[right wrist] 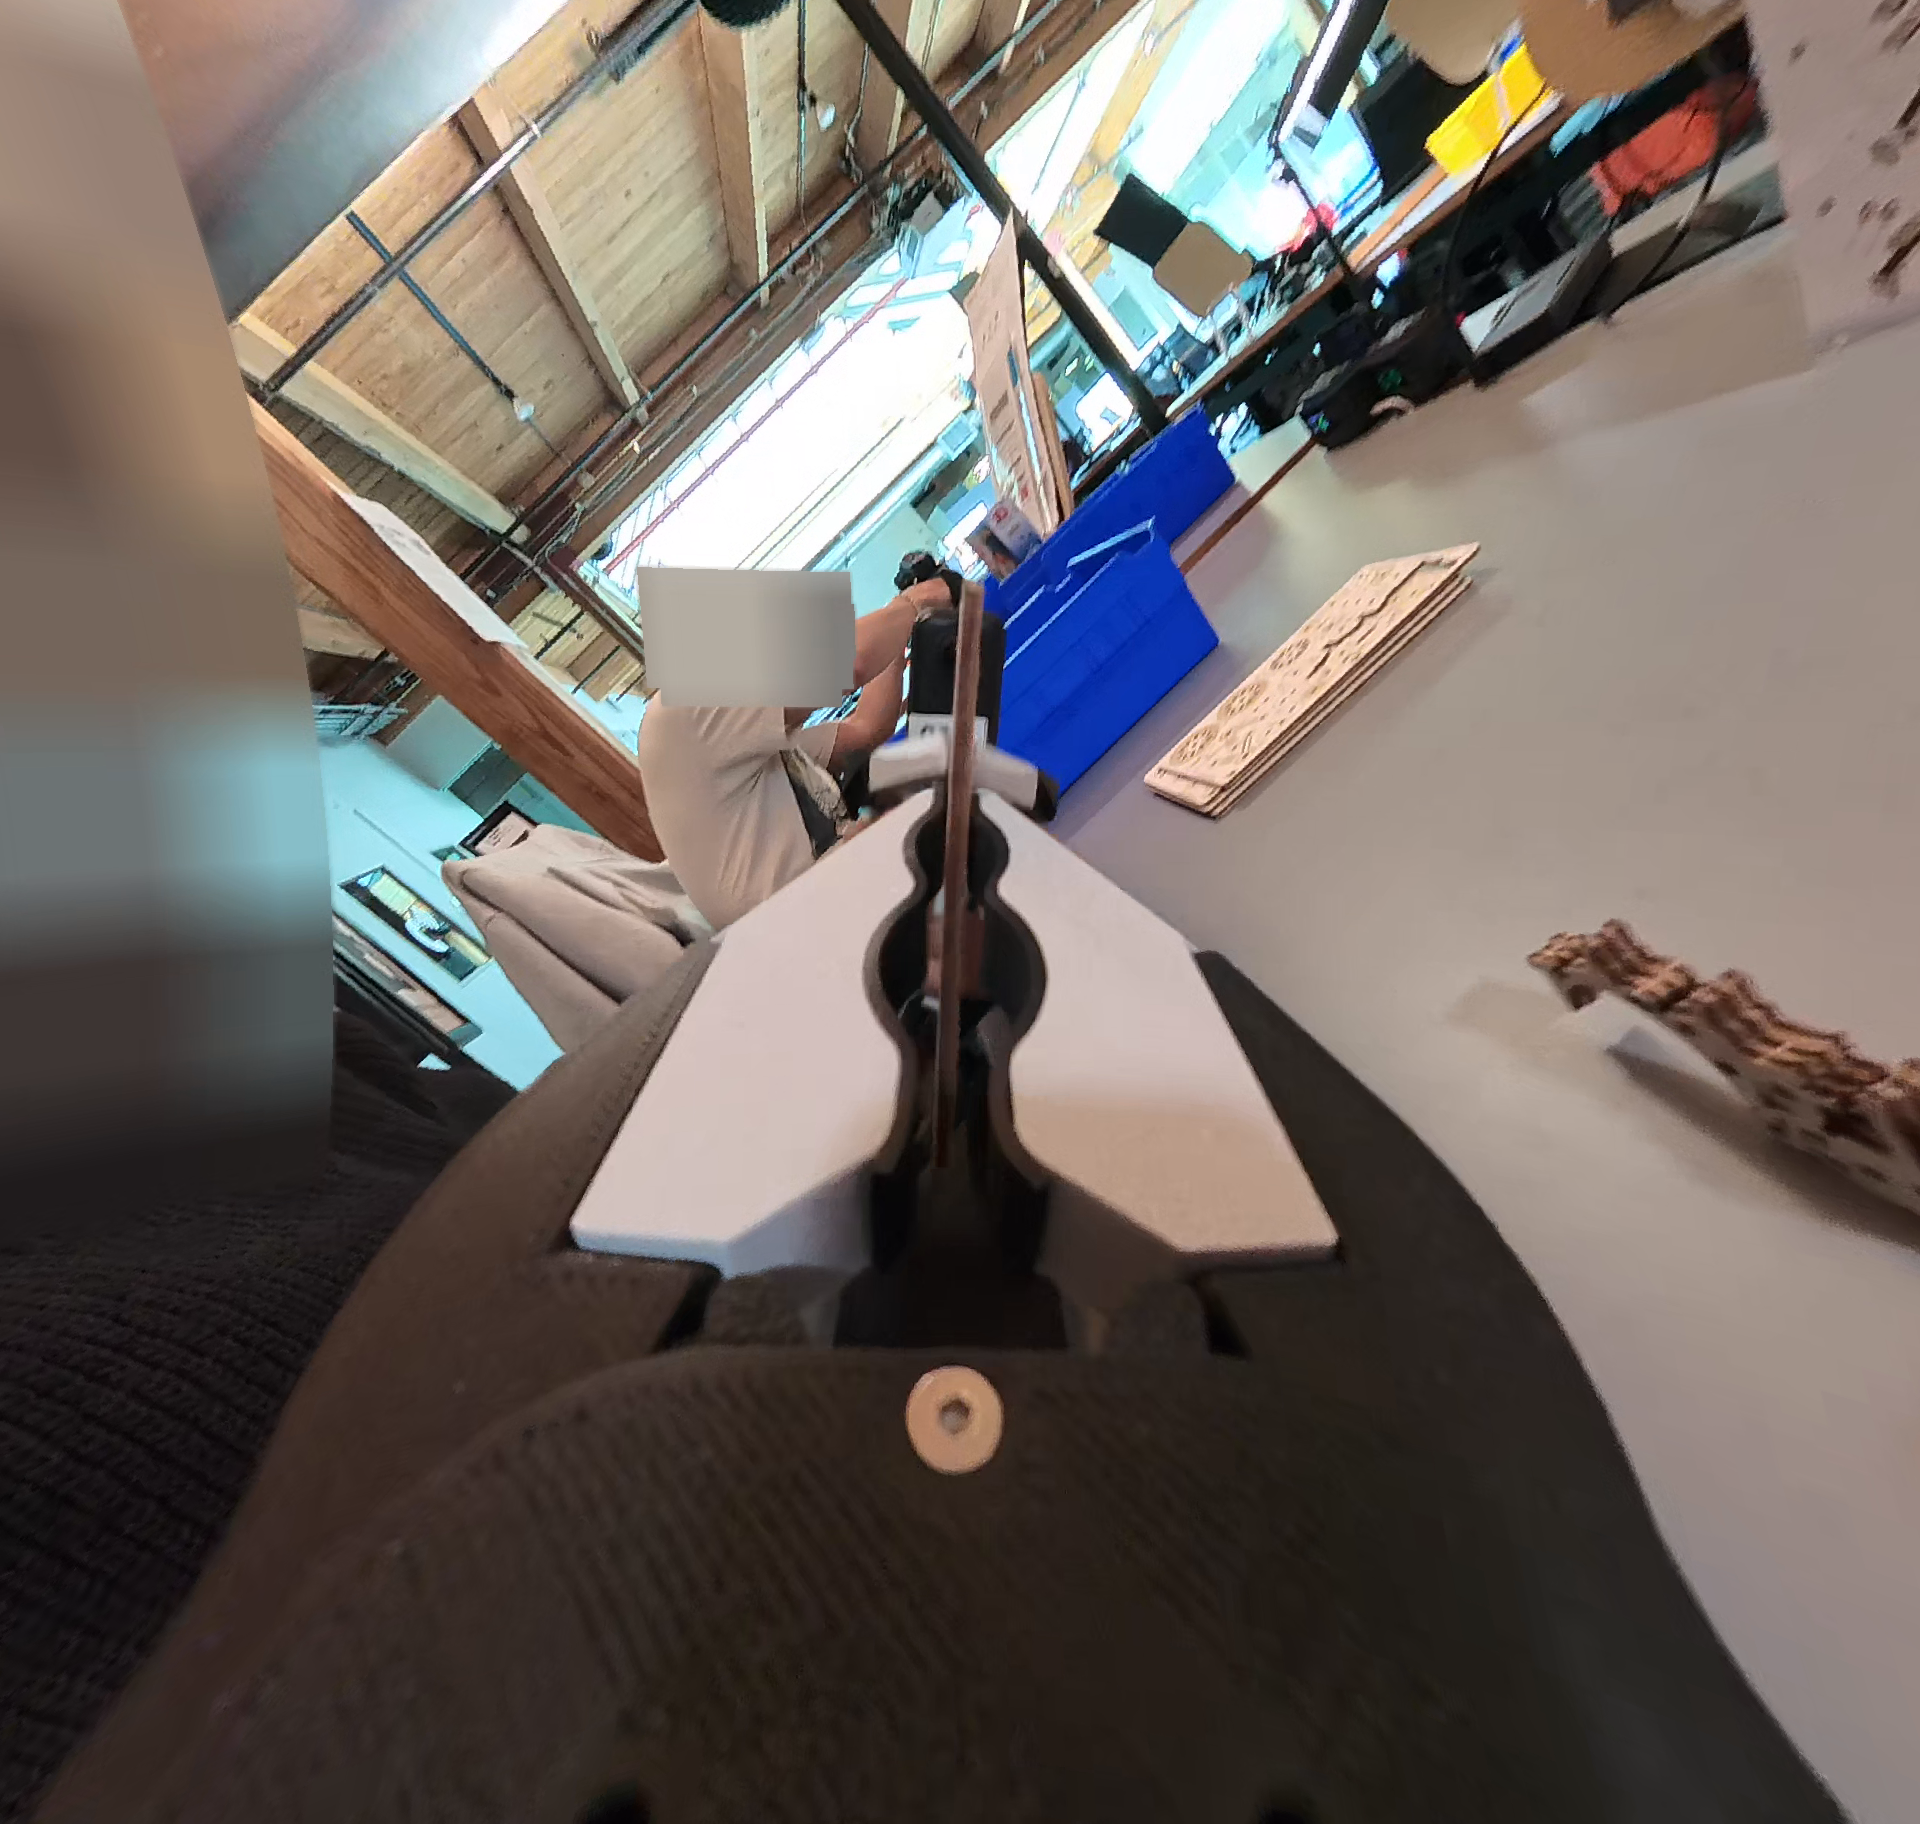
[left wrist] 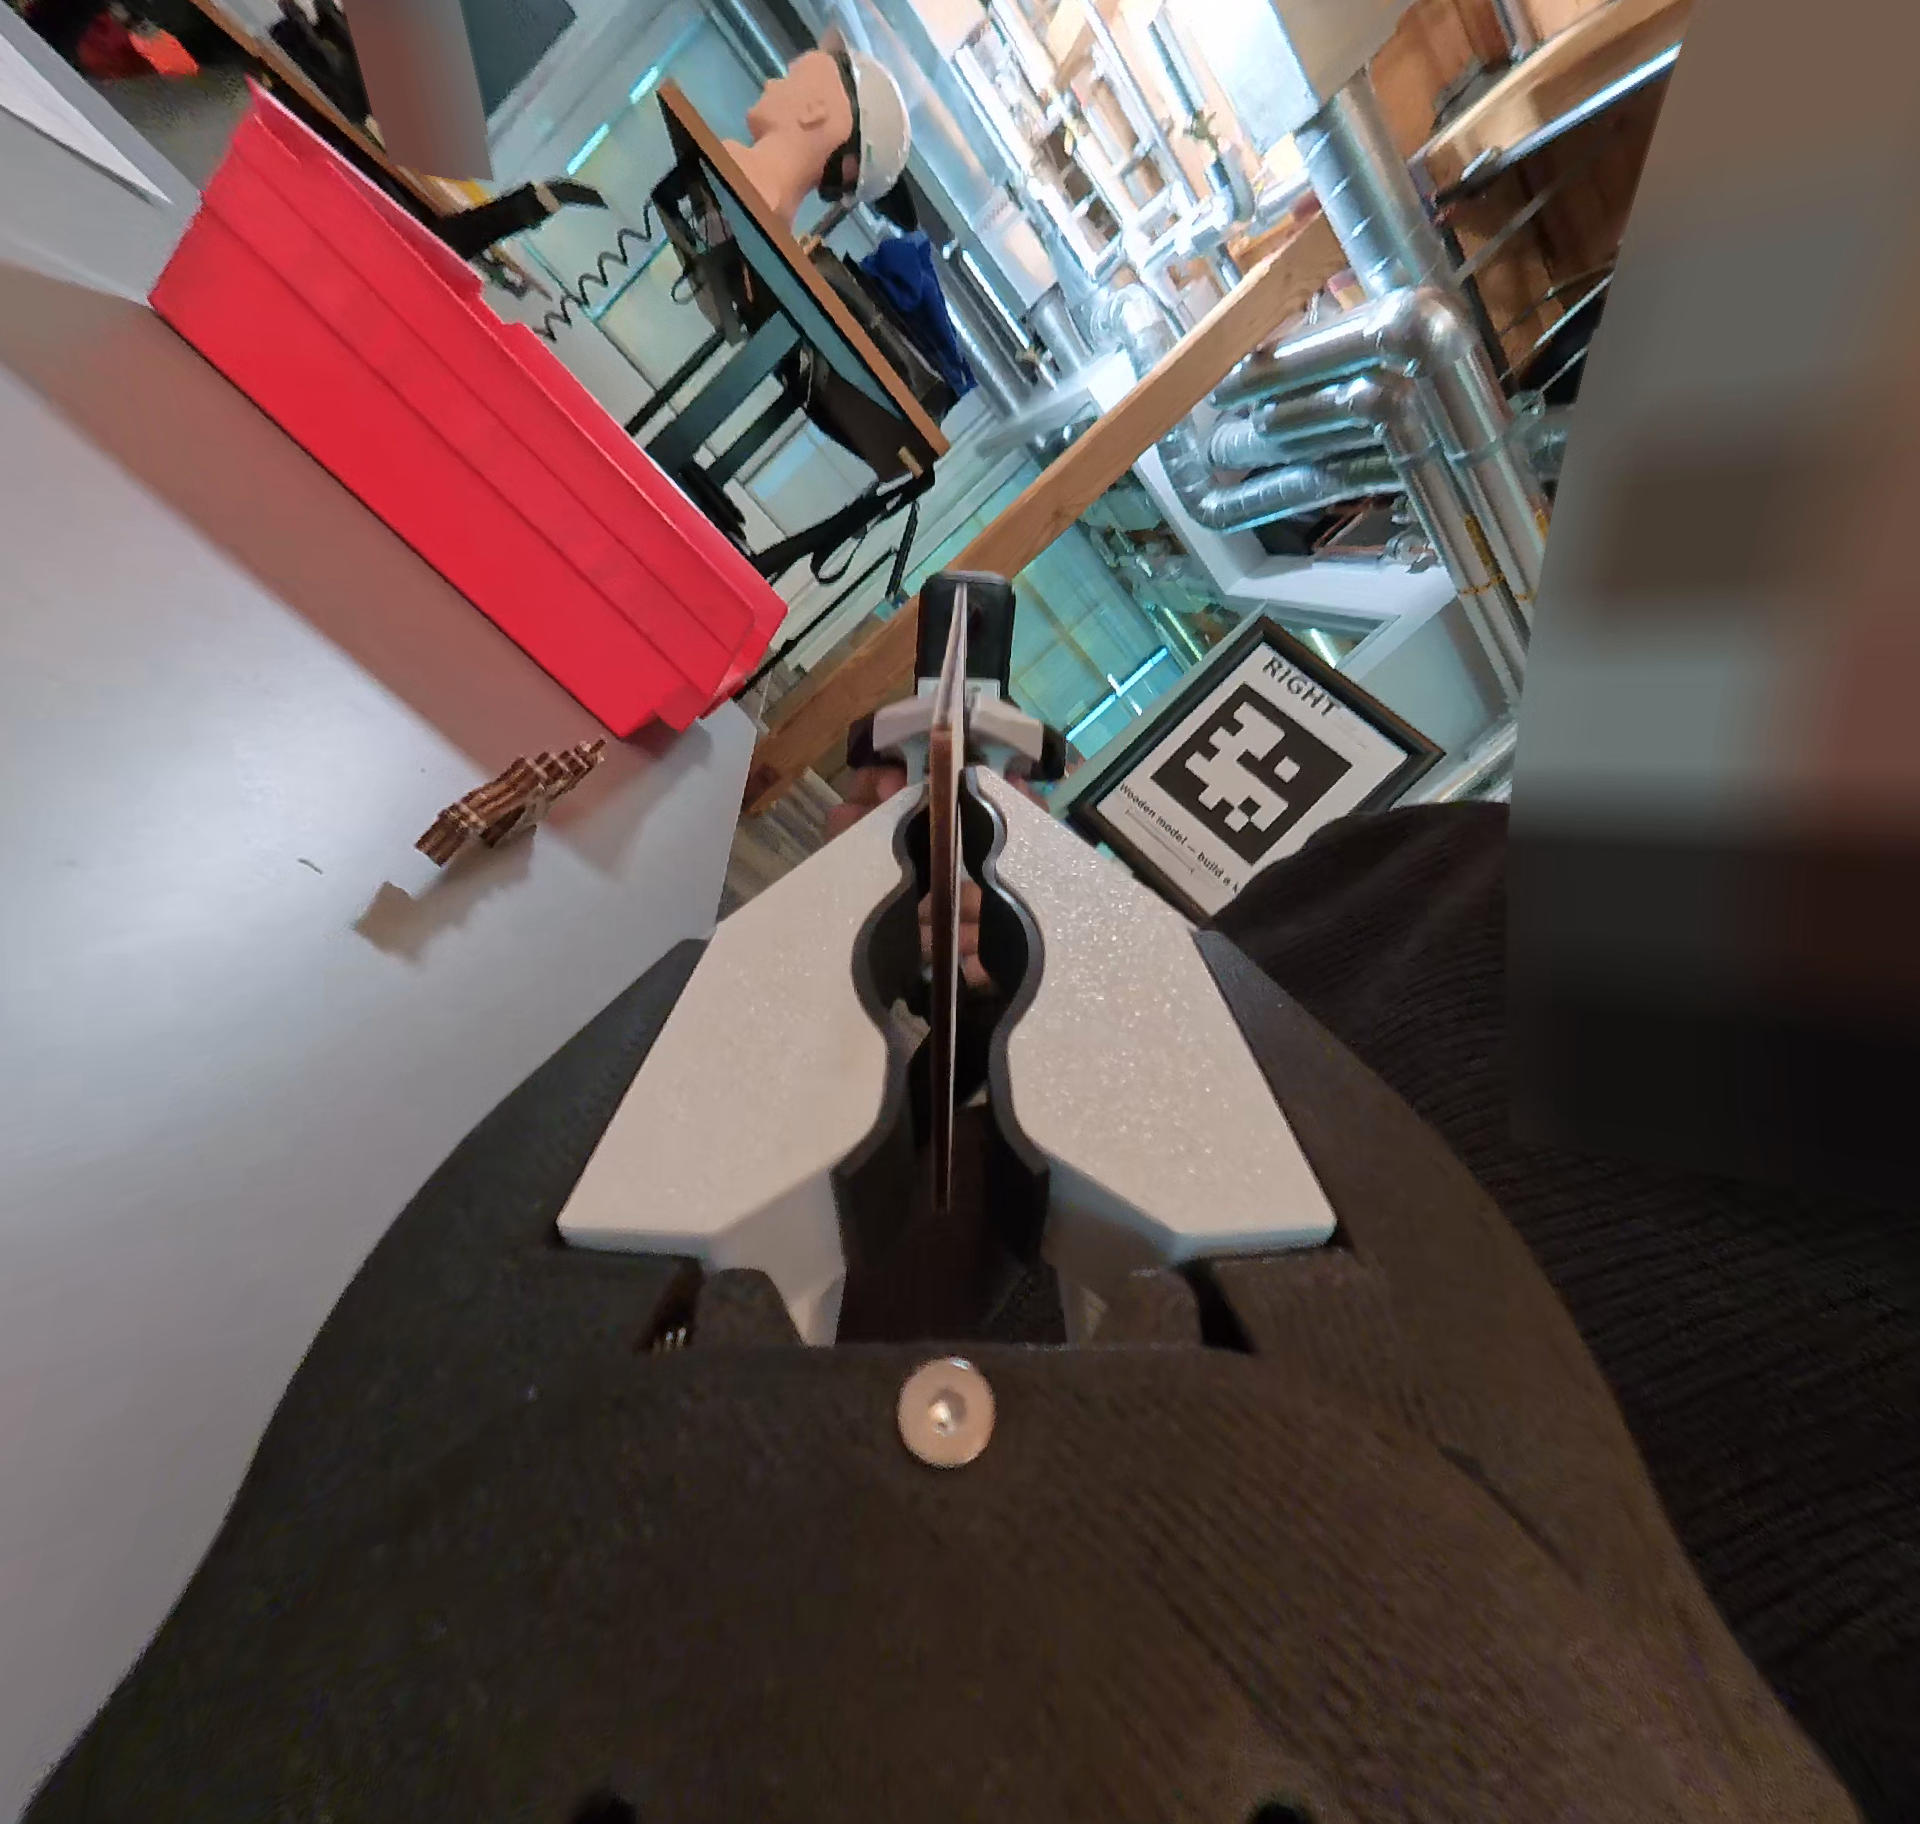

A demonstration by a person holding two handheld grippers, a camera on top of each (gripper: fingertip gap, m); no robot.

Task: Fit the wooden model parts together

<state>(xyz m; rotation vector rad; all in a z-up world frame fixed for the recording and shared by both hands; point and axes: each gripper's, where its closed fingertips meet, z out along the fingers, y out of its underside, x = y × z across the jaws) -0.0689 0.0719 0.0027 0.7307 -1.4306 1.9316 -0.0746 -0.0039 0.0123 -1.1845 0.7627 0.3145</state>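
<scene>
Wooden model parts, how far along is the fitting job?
Partly done: a small assembled wooden piece lies on the grey table. In hand: the left gripper and right gripper each clamp a thin wooden sheet edge-on. Left: the stacked part sheets are untouched.

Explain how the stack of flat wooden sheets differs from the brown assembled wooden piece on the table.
The stack of sheets is pale, flat and layered; the assembled piece is darker brown, jagged and irregular. The stack of sheets lies farther away, near the blue bins; the assembled piece lies closer. Both rest on the grey table. Neither touches the right claw, shut on a thin panel.
</scene>
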